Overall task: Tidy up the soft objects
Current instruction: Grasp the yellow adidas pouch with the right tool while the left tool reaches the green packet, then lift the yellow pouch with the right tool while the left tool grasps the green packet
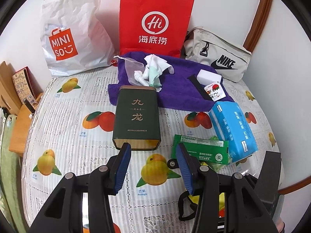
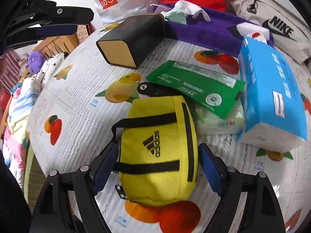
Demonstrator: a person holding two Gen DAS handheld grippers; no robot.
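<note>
A yellow Adidas pouch point(image 2: 157, 151) lies on the fruit-print tablecloth point(image 2: 77, 104). My right gripper point(image 2: 158, 161) is open with a finger on either side of the pouch, close to its sides. My left gripper point(image 1: 153, 167) is open and empty above the cloth, just in front of a dark green tea tin point(image 1: 137, 118). White and mint socks point(image 1: 153, 71) and a mesh drawstring bag point(image 1: 132, 66) lie on a purple towel point(image 1: 175, 89) at the back. The left gripper also shows at the upper left of the right wrist view point(image 2: 56, 25).
A blue tissue pack point(image 1: 233, 130), a green wipes packet point(image 1: 202, 151), a white sponge point(image 1: 209, 76) and a small sachet point(image 1: 214, 92) lie right of centre. A Miniso bag point(image 1: 72, 31), a red paper bag point(image 1: 155, 19) and a Nike pouch point(image 1: 217, 56) stand along the wall.
</note>
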